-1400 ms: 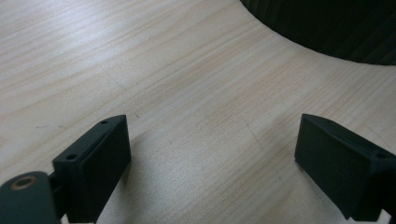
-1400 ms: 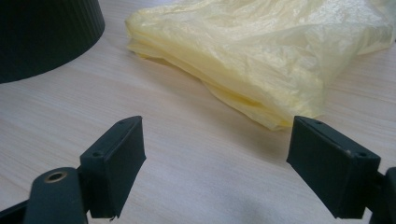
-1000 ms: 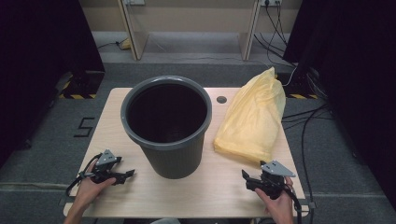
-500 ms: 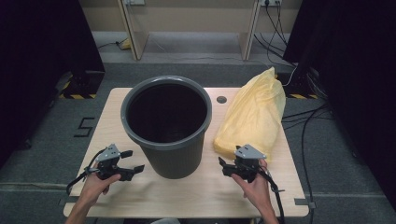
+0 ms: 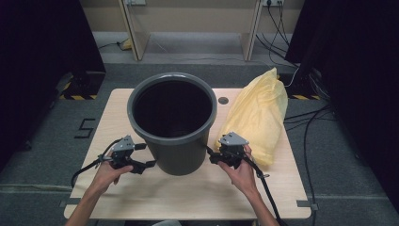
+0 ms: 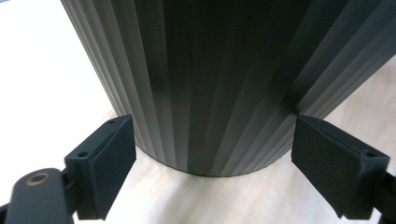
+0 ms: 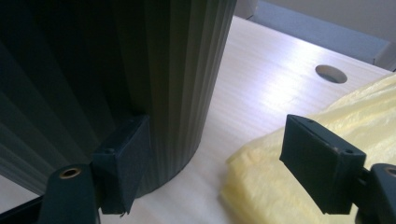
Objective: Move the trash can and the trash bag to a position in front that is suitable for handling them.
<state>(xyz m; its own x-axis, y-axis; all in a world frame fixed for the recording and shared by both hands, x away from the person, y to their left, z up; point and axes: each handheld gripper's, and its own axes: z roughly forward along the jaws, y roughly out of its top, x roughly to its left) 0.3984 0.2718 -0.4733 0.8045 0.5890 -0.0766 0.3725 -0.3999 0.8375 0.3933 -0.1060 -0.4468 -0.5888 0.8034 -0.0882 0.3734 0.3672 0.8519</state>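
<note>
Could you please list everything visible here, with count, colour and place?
bin: one, dark grey, ribbed wall, upright at the table's middle.
bag: one, yellow plastic, lying to the right of the bin.
table: one, light wood, with a round hole near its far edge.
cables: several, black, on the floor at the right.
left gripper: one, black, open, at the bin's lower left wall.
right gripper: one, black, open, jaws just closing a little, between bin and bag.
hands: two, holding the grippers at the near edge.

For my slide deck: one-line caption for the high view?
Two open claws, left and right, flank a grey bin beside a yellow plastic bag.
</note>
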